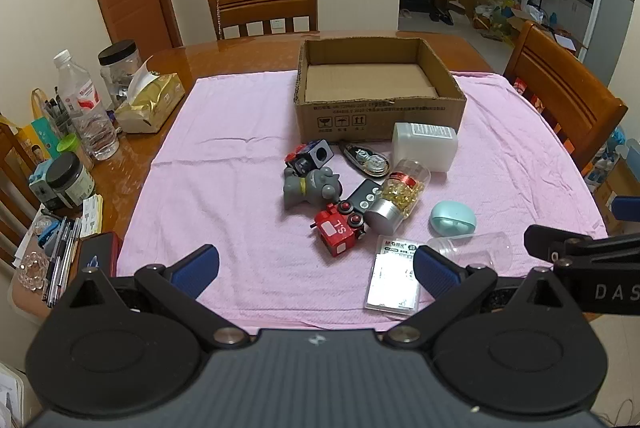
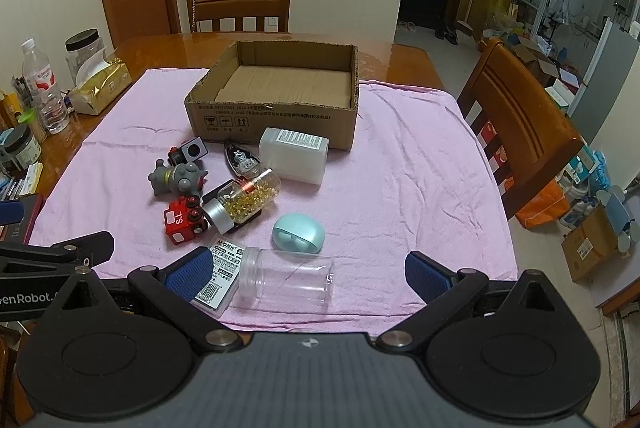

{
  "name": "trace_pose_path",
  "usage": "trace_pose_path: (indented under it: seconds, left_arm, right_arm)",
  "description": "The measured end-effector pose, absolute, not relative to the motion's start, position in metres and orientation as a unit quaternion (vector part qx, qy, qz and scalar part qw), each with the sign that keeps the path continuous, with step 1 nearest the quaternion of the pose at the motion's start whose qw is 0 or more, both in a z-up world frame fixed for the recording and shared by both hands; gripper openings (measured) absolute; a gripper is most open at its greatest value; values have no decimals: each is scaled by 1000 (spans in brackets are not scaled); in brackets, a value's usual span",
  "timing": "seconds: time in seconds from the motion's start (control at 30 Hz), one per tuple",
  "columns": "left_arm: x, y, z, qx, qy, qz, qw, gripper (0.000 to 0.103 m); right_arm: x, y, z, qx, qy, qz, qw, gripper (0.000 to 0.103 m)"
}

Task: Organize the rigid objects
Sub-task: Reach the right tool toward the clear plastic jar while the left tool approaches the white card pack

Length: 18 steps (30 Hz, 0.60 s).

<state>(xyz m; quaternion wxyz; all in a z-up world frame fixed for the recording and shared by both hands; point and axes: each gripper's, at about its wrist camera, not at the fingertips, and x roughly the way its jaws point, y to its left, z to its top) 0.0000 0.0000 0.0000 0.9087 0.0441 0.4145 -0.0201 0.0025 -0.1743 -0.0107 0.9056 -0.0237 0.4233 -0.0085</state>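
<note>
Fingers spread wide on both your grippers, left gripper (image 1: pixel 316 268) and right gripper (image 2: pixel 308 274), each holding nothing above the pink cloth (image 1: pixel 224 156). One cardboard box (image 1: pixel 378 84) sits behind the pile: one clear jar (image 2: pixel 286 280), one capsule bottle (image 2: pixel 248 202), one white container (image 2: pixel 294 156), one teal case (image 2: pixel 298 233), one red train (image 1: pixel 340 232), one grey figure (image 1: pixel 310 186).
</note>
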Motion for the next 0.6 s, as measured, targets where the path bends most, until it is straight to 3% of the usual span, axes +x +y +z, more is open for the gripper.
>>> trace_pose_path:
  seconds: [0.6]
  left_arm:
    - [2,-1,4,45,413,-19,909,102]
  right_arm:
    - [9,-180,-8,-25,420,-4,907,103]
